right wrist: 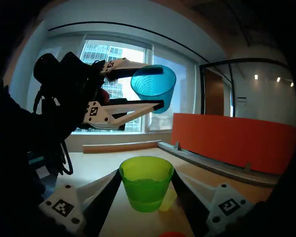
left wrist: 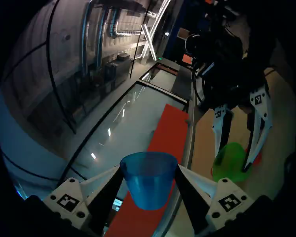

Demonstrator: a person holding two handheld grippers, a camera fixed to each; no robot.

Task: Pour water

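Gripping, left gripper [left wrist: 148, 168]: jaws pressed on blue cup [left wrist: 148, 183], held in the air.
Clamping, right gripper [right wrist: 146, 173]: jaws closed on green cup [right wrist: 146, 187], low by pale table [right wrist: 92, 166].
Right gripper view: blue cup at 12 o'clock above green cup; windows [right wrist: 112, 55] behind.
Left gripper view: ceiling pipes [left wrist: 88, 35] at 11 o'clock; green cup at 4 o'clock.
Around: orange partition [right wrist: 235, 138] at 3 o'clock; yellow object [right wrist: 168, 200] just behind green cup.

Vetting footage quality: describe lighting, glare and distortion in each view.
Left gripper view: dim overall, light streaks glaring off the glass panes, fisheye bending their frames, blue cup sharp. Right gripper view: bright window backlights the left gripper into near silhouette; green cup evenly lit and sharp.
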